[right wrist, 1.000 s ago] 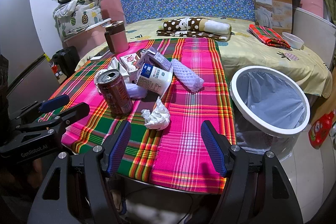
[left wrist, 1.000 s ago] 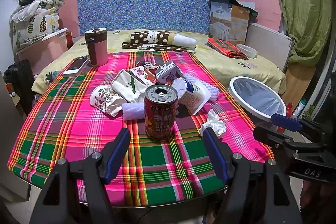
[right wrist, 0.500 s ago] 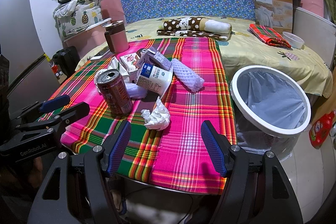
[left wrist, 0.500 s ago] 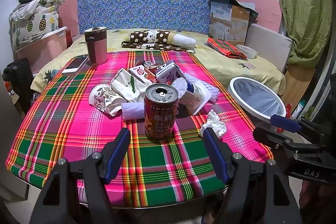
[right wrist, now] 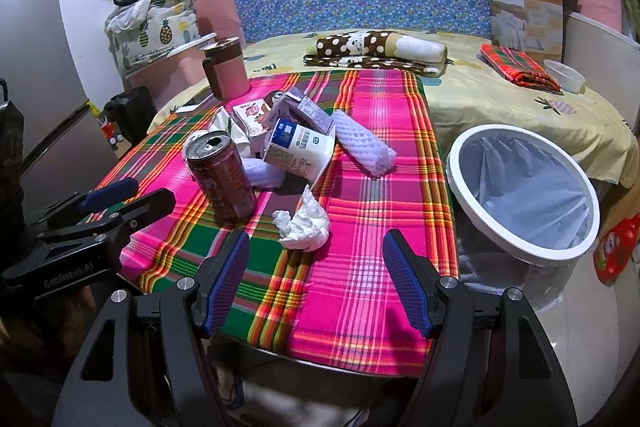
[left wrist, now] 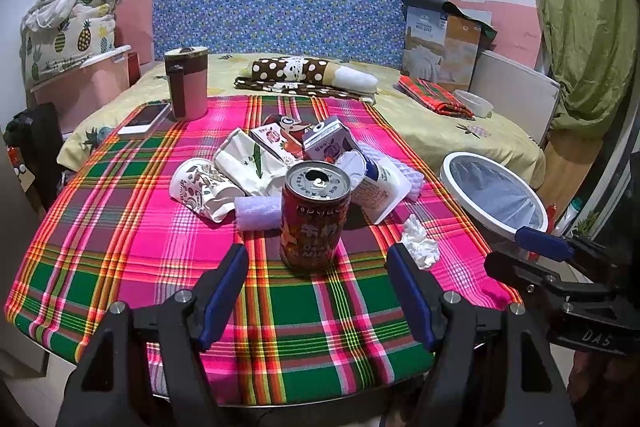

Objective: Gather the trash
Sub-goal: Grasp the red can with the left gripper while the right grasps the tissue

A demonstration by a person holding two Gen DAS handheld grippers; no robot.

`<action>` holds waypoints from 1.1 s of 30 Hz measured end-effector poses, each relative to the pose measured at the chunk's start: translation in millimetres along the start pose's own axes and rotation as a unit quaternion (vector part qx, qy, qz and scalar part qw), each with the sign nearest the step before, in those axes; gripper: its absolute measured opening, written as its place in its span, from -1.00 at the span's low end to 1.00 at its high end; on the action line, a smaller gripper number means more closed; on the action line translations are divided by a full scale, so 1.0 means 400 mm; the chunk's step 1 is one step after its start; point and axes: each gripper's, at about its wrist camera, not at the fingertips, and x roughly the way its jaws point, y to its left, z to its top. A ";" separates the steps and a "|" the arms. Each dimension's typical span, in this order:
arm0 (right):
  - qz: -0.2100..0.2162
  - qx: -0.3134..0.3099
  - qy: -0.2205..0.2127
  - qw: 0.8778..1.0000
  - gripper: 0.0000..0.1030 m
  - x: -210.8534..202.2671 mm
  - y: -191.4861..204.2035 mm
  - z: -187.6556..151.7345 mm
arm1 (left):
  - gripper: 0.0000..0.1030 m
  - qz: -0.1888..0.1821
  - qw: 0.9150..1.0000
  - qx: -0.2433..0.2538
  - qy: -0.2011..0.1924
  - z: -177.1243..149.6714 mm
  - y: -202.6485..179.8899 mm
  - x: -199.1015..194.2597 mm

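A red drink can [left wrist: 314, 215] stands upright on the plaid tablecloth [left wrist: 120, 227], also in the right wrist view [right wrist: 222, 181]. Behind it lies a heap of trash: a paper cup [left wrist: 200, 189], cartons [left wrist: 328, 143], a white tub [right wrist: 298, 147] and foam netting [right wrist: 362, 143]. A crumpled tissue [right wrist: 304, 223] lies at the can's right. A white-rimmed bin [right wrist: 520, 191] with a liner stands off the table's right side. My left gripper [left wrist: 318, 269] is open, just short of the can. My right gripper [right wrist: 316, 255] is open, just short of the tissue.
A pink and brown tumbler [left wrist: 186, 83] and a phone [left wrist: 146, 117] sit at the table's far left. A bed [right wrist: 520, 99] with a spotted pillow, folded cloth and a small bowl lies beyond. A fridge [right wrist: 36, 75] stands at left.
Both grippers have stayed open and nearly still. The trash has not moved.
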 end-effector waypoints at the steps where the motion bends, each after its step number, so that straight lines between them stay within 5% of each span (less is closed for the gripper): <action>1: 0.000 0.001 0.001 1.000 0.36 0.002 -0.001 0.001 | 0.42 -0.002 1.000 0.000 0.002 -0.001 0.003 0.004; 20: 0.016 0.010 0.036 0.999 0.36 0.079 -0.026 0.003 | 0.42 -0.015 1.000 -0.004 0.024 0.025 0.030 0.146; 28: 0.031 0.000 0.055 0.998 0.30 0.120 -0.014 0.007 | 0.09 -0.028 0.999 0.001 0.029 0.033 0.029 0.184; 33: 0.039 -0.005 0.064 0.997 0.13 0.141 -0.010 0.008 | 0.09 -0.029 0.999 0.003 0.026 0.035 0.027 0.185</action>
